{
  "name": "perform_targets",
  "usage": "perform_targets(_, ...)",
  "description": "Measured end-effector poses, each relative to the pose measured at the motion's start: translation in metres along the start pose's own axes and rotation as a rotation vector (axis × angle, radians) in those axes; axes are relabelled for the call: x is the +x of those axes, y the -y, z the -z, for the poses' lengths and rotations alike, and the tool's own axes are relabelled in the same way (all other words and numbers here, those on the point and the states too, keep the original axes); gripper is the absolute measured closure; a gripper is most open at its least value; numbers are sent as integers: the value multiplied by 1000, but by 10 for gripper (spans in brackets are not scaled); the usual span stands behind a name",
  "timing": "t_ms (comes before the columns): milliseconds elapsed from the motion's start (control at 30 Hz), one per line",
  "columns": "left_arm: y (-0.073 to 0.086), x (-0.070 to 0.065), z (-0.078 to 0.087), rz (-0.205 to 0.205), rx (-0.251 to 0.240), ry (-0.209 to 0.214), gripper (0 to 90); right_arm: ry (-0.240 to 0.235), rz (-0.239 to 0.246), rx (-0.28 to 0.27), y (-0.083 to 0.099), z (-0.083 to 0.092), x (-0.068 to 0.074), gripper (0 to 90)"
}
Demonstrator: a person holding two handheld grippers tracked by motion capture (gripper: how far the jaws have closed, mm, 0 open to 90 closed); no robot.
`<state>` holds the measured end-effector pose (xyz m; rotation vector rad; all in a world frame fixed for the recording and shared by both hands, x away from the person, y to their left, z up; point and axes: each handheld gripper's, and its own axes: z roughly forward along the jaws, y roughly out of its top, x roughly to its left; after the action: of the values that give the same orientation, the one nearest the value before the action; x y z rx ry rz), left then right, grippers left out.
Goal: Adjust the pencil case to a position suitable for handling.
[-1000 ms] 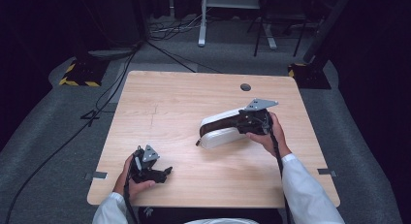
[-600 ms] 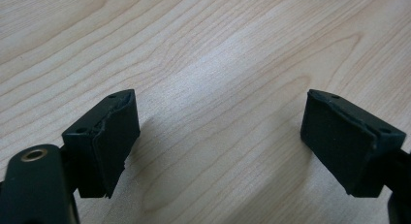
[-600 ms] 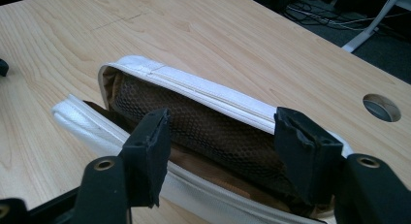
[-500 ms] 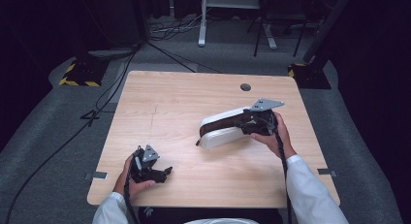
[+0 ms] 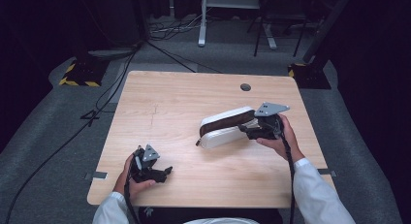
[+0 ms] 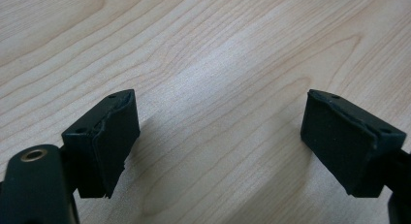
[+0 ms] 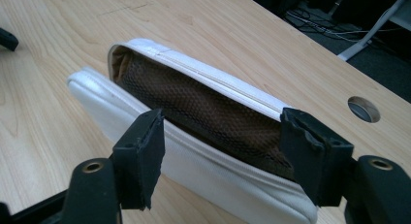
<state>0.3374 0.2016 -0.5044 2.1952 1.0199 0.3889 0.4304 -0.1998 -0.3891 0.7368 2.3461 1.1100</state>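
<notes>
- Our left claw (image 5: 162, 171) rests low at about seven o'clock on the wooden surface (image 5: 184, 103), held in the left hand (image 5: 133, 178). Its jaws stand spread with bare wood between them, as the left gripper view shows, and they touch nothing.
- Near the middle, slightly toward four o'clock, lies the white zip pouch (image 5: 225, 128). It lies on its side, its long axis running from eight o'clock toward two o'clock, and its mouth gapes to show a brown mesh lining (image 7: 203, 110).
- Our right claw (image 5: 247, 132) sits at the pouch's three o'clock end, carried by the right hand (image 5: 281, 136). Its jaws have just been opening. In the right gripper view they straddle that end of the pouch, one pad (image 7: 143, 156) against the lower white wall and the other beside the upper zip edge. We judge that neither presses, so the pouch lies free.
- We read the step in hand as letting go of the pouch once it is laid down open.
- We judge that the next move calls for drawing the right claw back toward three o'clock without dragging the fabric. If the pouch is to be filled or zipped, the left claw should come across to steady the far end.
</notes>
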Motion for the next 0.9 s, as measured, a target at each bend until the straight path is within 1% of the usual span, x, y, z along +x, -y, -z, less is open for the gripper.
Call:
perform_targets(233,0,0,0,3,-1,3,142,-8,26,-1,4,10,3,335)
perform_targets(267,0,0,0,3,-1,3,142,-10,37,-2,7,13,5,332)
perform_targets(433,0,0,0,3,-1,3,142,-11,48,1,11,17,6,327)
perform_targets(667,0,0,0,4,0,2,142,-6,58,3,19,26,6,321)
perform_targets(900,0,0,0,3,1,3,142,-3,58,7,28,31,6,320)
